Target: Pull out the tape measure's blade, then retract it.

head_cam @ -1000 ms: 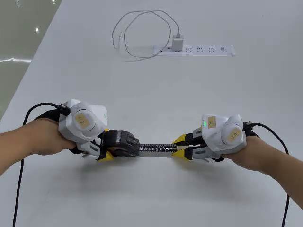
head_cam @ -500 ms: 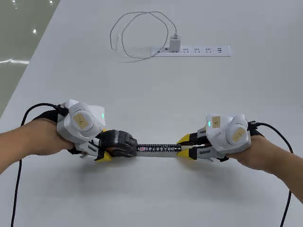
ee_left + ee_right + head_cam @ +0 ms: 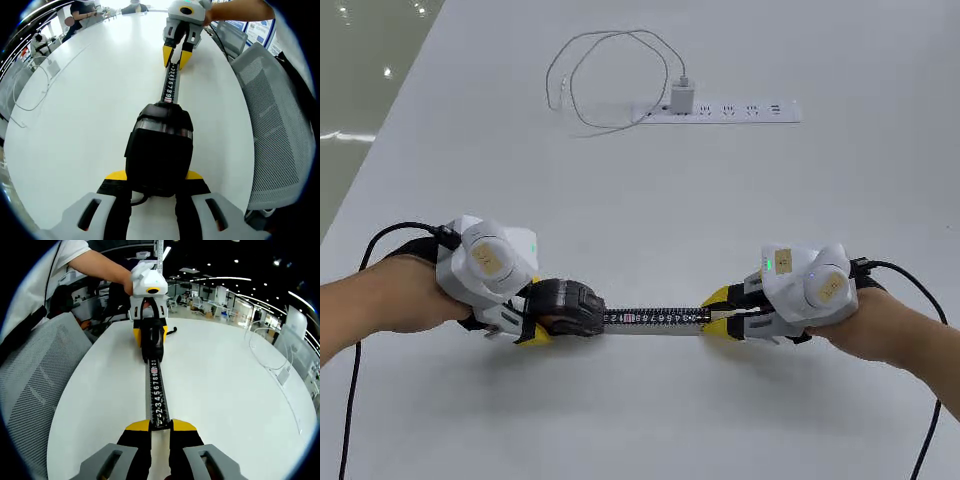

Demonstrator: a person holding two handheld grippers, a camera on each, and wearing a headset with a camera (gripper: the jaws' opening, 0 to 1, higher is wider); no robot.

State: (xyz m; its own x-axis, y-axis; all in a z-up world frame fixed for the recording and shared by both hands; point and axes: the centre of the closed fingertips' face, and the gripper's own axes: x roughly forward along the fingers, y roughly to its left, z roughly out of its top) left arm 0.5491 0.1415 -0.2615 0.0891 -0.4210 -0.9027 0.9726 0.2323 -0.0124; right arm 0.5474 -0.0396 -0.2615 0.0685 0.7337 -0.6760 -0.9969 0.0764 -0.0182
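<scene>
Left gripper (image 3: 542, 312) clamped, facing right; right gripper (image 3: 715, 313) pinched tight, seemingly level; forearms (image 3: 360, 300) spread wide

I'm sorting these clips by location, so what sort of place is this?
Probably an open-plan office or lab: a large white worktable, a grey mesh office chair beside it, a white power strip with a plugged-in white charger, and rows of ceiling lights over more desks behind.

**A:** what colour's the tape measure (image 3: 565, 306)?

**B:** black body, and the blade (image 3: 655, 317) is black too, with white numbers and a bit of red. The left gripper (image 3: 542, 322) and right gripper (image 3: 718, 312) are white-grey, with yellow and black at the tips. The table (image 3: 640, 220) is plain white.
</scene>
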